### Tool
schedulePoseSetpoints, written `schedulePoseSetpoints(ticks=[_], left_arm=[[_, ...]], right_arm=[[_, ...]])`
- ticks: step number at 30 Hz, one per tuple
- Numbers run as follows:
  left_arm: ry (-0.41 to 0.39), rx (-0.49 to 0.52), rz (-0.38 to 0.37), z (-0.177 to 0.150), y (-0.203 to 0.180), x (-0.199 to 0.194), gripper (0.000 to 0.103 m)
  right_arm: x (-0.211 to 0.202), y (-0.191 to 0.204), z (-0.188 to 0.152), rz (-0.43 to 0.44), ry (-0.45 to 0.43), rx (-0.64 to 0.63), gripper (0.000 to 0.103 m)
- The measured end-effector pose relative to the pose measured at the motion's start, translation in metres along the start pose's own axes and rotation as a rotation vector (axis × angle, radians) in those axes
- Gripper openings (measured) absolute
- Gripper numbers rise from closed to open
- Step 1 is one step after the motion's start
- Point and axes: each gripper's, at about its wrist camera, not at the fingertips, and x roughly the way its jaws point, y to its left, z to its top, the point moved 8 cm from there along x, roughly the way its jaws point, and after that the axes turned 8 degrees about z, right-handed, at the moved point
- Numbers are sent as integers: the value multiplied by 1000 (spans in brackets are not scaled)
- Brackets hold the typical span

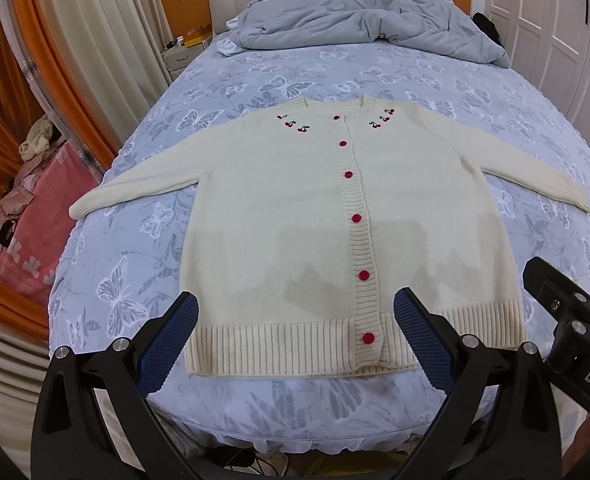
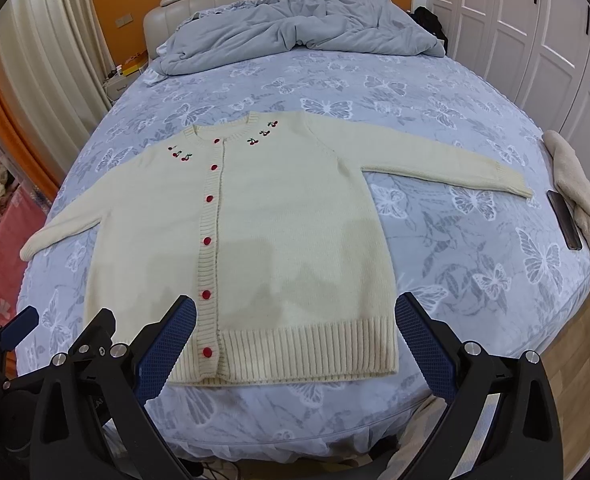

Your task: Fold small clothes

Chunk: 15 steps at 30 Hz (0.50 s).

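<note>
A cream knitted cardigan with red buttons and cherry embroidery lies flat and buttoned on the bed, front up, both sleeves spread out sideways. It also shows in the right wrist view. My left gripper is open and empty, hovering above the cardigan's ribbed hem. My right gripper is open and empty, above the hem's right half. The right gripper shows at the right edge of the left wrist view, and the left gripper's finger shows at the left edge of the right wrist view.
The bed has a blue butterfly sheet, with a crumpled grey duvet at the head. A beige cloth and a dark phone lie at the bed's right edge. Wardrobe doors stand right; curtains and a pink blanket are left.
</note>
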Motion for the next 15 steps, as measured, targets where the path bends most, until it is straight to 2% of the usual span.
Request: schedulePoseSetpoints(ticks=[15], left_arm=[[7, 1, 10, -2, 0, 4, 96]], right_arm=[[2, 1, 0, 0, 1, -1, 98]])
